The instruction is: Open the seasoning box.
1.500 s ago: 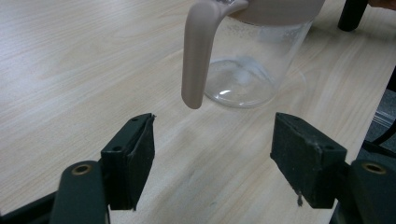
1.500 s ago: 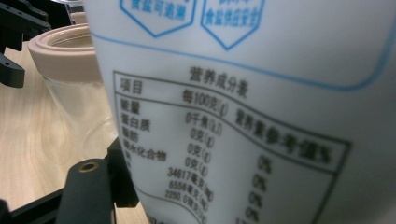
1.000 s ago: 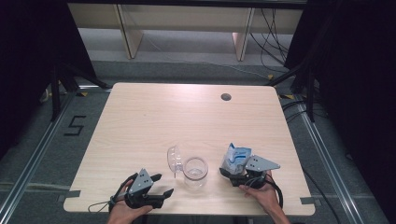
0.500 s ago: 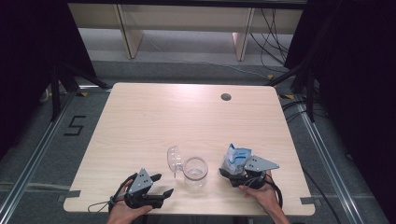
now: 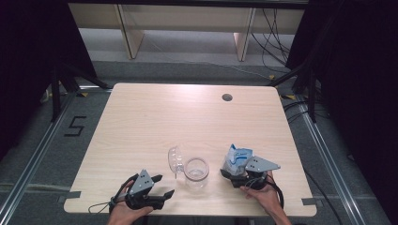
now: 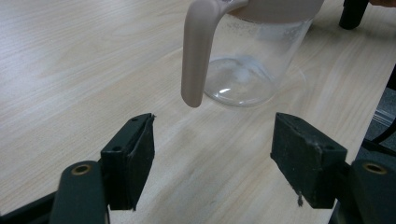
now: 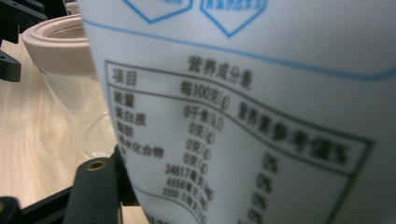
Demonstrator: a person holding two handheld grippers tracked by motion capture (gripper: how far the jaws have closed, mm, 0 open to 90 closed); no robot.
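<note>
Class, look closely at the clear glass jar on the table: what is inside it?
The glass jar looks empty: its clear base shows the wooden table beneath, with faint residue on the wall. The white bag in the right gripper covers the jar's far side in the right gripper view.

Against the earlier high views, one change was noted: the jaws of the right gripper [image 5: 233, 165] had just been closing a little on the white and blue pouch [image 5: 237, 157], which sat between them. In the right gripper view the pouch [image 7: 261, 107] lay against the one jaw that showed. No shift of hands, pouch or glass jar [image 5: 195, 171] could be made out in the high view.
</note>
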